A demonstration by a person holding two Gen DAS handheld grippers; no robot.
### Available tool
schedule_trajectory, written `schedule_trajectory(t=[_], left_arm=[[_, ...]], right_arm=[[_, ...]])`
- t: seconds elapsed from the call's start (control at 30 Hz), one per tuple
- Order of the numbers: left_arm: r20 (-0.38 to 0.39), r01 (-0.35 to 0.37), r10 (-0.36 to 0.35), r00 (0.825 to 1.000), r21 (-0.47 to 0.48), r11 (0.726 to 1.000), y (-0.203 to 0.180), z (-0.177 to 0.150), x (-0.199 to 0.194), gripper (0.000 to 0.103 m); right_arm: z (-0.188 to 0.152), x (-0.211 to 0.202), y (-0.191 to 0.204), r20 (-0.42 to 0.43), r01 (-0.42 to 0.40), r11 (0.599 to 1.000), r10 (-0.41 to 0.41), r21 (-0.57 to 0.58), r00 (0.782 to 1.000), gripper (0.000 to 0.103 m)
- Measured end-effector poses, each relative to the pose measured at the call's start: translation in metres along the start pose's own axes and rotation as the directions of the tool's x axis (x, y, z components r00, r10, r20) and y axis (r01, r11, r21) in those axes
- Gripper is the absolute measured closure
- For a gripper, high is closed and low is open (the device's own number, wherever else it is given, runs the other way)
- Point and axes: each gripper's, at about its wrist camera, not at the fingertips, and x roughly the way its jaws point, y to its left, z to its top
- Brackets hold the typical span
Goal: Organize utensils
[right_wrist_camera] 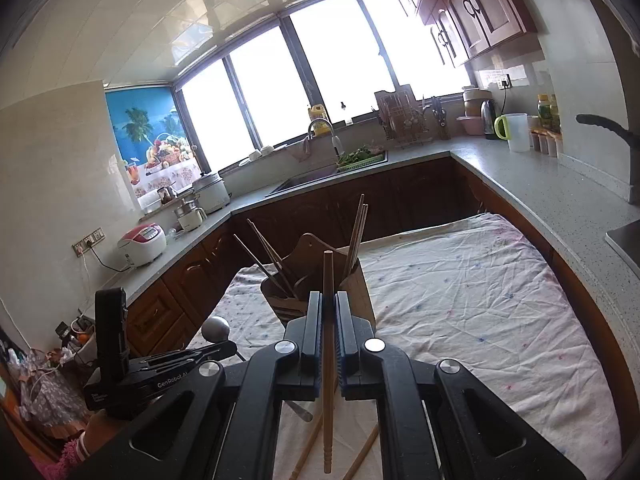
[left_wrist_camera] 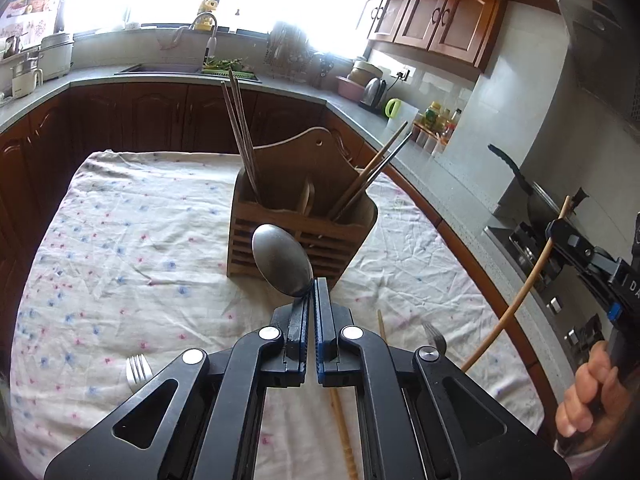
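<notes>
Both tools are clamped: left tool [left_wrist_camera: 311, 292] pinching a spoon [left_wrist_camera: 282, 262] (bowl up), right tool [right_wrist_camera: 328, 304] gripping a chopstick [right_wrist_camera: 328, 344].

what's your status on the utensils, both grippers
Left gripper shut on spoon, short of wooden holder. Right gripper shut on chopstick, raised. Two forks and loose chopsticks on cloth; nothing blocking holder.

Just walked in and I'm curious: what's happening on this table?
A person is sorting utensils into a wooden holder. The left gripper pinches a metal spoon, the right gripper a wooden chopstick, neither yet in. Two forks and more chopsticks lie on the cloth.
</notes>
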Motion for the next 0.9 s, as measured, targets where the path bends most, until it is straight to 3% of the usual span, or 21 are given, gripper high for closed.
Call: schedule_trajectory(t=[0.47, 0.9], left_arm=[[0.148, -0.046, 0.043, 0.988, 0.015, 0.999, 0.01, 0.048, -0.026, 0.101], [0.284, -0.142, 0.127, 0.95, 0.031, 0.989, 0.015, 0.107, -0.012, 0.101]], right_arm=[[0.041, 0.02, 0.009, 0.097, -0.023, 1.0, 0.024, -0.01, 0.995, 0.097], [0.094, 0.054, 0.009, 0.26, 0.001, 1.0, -0.001, 0.002, 0.966, 0.097]])
